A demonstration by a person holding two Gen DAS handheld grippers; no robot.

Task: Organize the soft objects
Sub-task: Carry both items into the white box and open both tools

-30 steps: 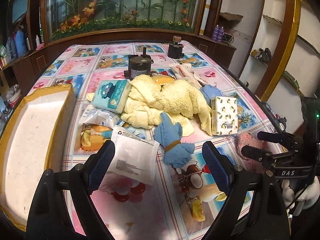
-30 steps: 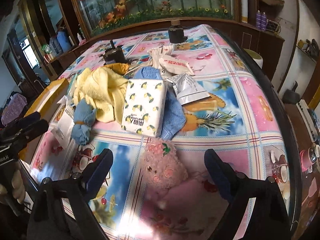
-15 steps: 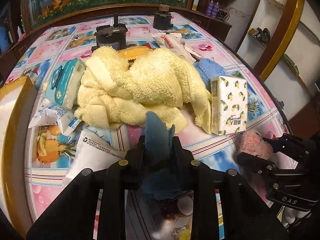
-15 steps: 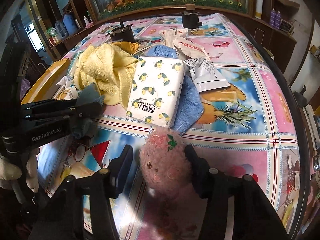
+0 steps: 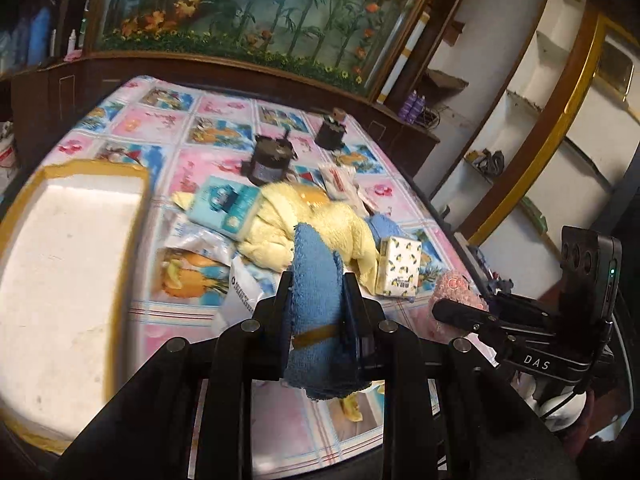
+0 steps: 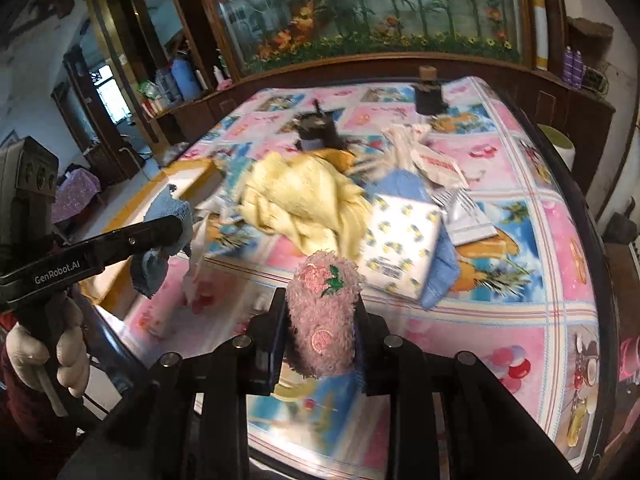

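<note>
L tool (image 5: 318, 300) clamped on blue cloth roll (image 5: 316, 280), R tool (image 6: 320, 316) clamped on pink plush (image 6: 324, 304); I hold both clear of worktop (image 6: 520, 320), prob. for yellow-rimmed box (image 5: 72, 264) at left.

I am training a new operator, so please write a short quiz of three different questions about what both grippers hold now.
1. True or false: the left gripper is shut on the blue cloth roll.
2. What does the right gripper hold? A) yellow towel B) pink plush toy C) lemon-print tissue pack
3. Fill in: the foam box has a ____ rim.

Key: 1 true; 2 B; 3 yellow.
</note>
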